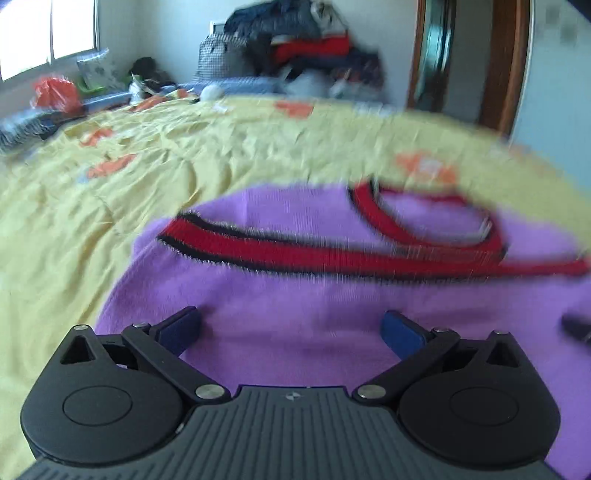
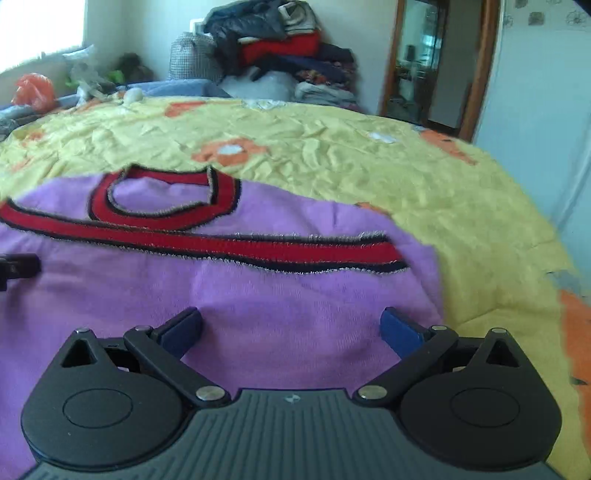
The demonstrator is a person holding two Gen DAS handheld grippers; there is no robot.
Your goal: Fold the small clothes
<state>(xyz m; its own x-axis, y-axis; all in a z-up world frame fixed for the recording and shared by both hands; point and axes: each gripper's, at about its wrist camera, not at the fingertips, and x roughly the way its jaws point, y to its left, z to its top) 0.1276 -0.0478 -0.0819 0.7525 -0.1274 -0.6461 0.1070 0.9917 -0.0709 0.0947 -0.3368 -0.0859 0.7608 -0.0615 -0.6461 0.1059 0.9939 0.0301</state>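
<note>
Left wrist view: the left gripper (image 1: pixel 291 330) gapes wide over a purple sweater (image 1: pixel 295 295) spread on the yellow bedspread (image 1: pixel 147 155), red collar (image 1: pixel 424 218) at 1 o'clock. Right gripper (image 2: pixel 291 328) likewise spread wide and empty, collar at 11 o'clock.

Light: soft daylight is admitted by a window (image 1: pixel 48 33) at the upper left; the pane is blown out to white.
Brightness: both views are evenly lit; no hard shadows are cast on the bedspread (image 2: pixel 332 155).
Blur: the left wrist view is heavily smeared, most along the sweater (image 1: pixel 295 295) trim; the right wrist view is sharper.
Distortion: the bed edge and door frame (image 2: pixel 484 66) are bowed by the fisheye.
Corners: dark vignetting is seen at upper right.
</note>
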